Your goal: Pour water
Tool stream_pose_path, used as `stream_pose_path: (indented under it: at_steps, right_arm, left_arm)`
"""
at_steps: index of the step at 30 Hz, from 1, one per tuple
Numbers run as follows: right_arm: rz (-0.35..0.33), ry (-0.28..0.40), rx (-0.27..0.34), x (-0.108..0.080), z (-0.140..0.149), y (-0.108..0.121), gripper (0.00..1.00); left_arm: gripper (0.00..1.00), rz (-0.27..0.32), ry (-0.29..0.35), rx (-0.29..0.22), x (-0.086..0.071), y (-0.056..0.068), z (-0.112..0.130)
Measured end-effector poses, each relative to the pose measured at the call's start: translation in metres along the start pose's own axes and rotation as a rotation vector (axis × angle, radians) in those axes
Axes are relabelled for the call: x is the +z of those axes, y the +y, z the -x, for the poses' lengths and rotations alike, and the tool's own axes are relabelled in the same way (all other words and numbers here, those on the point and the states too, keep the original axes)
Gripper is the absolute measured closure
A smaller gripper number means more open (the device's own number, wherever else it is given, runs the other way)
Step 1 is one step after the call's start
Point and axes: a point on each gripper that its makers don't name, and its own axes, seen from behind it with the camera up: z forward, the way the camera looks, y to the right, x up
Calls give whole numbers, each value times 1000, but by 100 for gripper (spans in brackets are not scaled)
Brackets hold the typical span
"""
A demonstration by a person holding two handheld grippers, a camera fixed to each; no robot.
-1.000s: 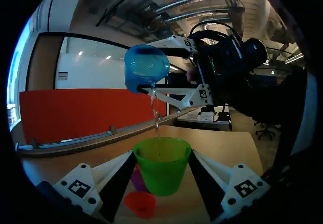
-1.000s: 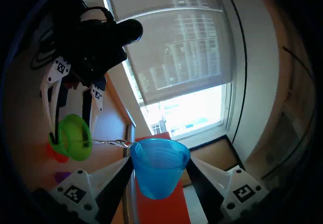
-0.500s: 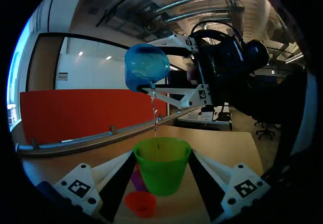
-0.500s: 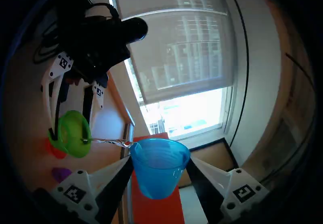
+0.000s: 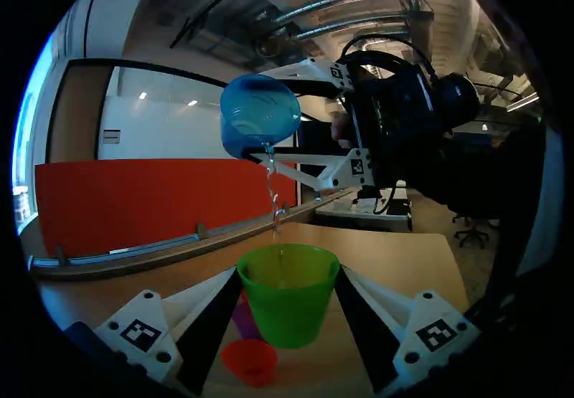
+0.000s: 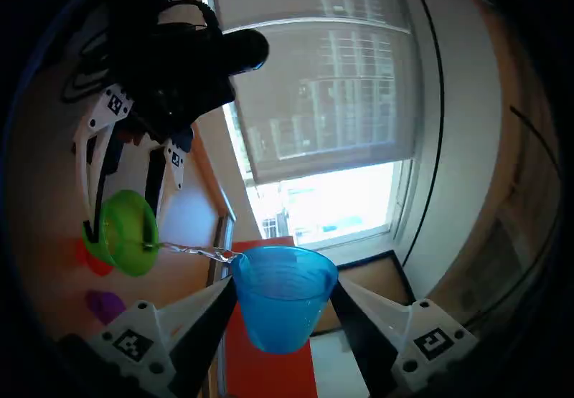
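Observation:
My left gripper (image 5: 287, 305) is shut on a green cup (image 5: 288, 294), held upright just above the wooden table (image 5: 391, 251). Above it my right gripper (image 5: 262, 122) is shut on a blue cup (image 5: 258, 116), tipped on its side with its mouth toward the left gripper view. A thin stream of water (image 5: 273, 193) falls from the blue rim into the green cup. In the right gripper view the blue cup (image 6: 282, 296) sits between my right gripper (image 6: 283, 305) fingers, water (image 6: 194, 250) runs sideways to the green cup (image 6: 128, 231), and the left gripper (image 6: 125, 219) holds that cup.
A small orange cup (image 5: 249, 361) and a purple cup (image 5: 244, 319) stand on the table below the green cup. A red partition (image 5: 143, 201) with a grey rail borders the table's far side. A bright window (image 6: 330, 140) shows in the right gripper view.
The blue cup has tipped slightly further and risen a little; the water keeps running into the green cup. The left gripper and green cup have stayed put.

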Motion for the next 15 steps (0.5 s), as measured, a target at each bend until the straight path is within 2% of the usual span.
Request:
stream_pose_path:
  at_steps: [15]
  right_arm:
    - [8,3,-59,-1,-5,2,10]
  left_arm:
    - [12,1,1,-1,1,0,-1]
